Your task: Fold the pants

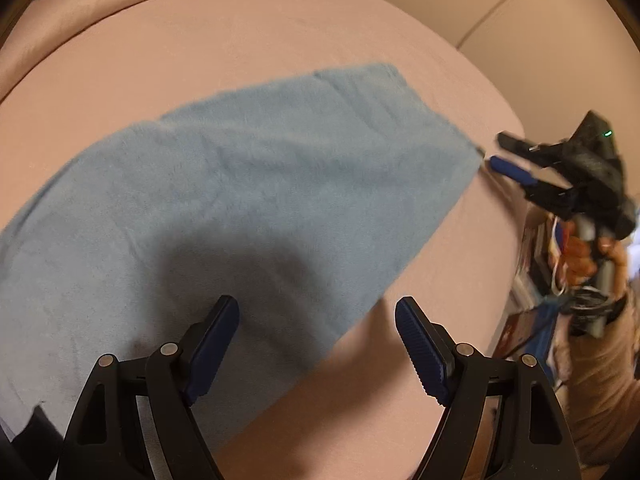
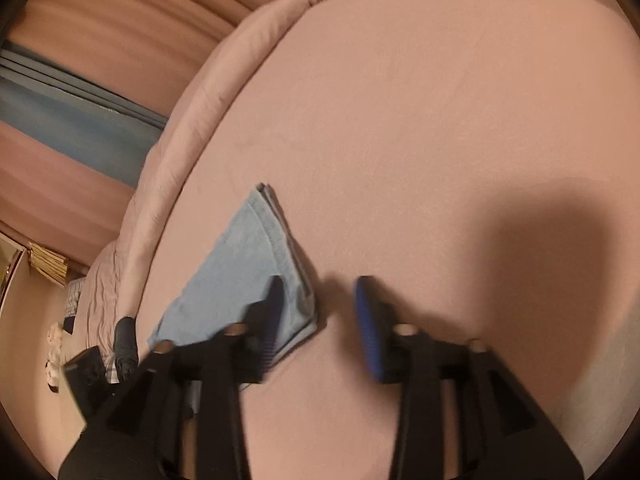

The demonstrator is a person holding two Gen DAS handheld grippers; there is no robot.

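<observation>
My left gripper (image 1: 316,344) and right gripper (image 2: 320,320) both hang released over the folded blue pants (image 1: 224,200) on the bed (image 1: 240,48).

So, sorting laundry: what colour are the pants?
Light blue pants, clearest in the left wrist view.

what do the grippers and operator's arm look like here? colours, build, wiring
Both grippers match: the left gripper and right gripper have black linkage arms with silver pivot pins and ribbed blue finger pads. Seen from the left wrist, the right unit has a black body with a green LED, a grey handle, white and red wires, and a beige sleeve.
</observation>
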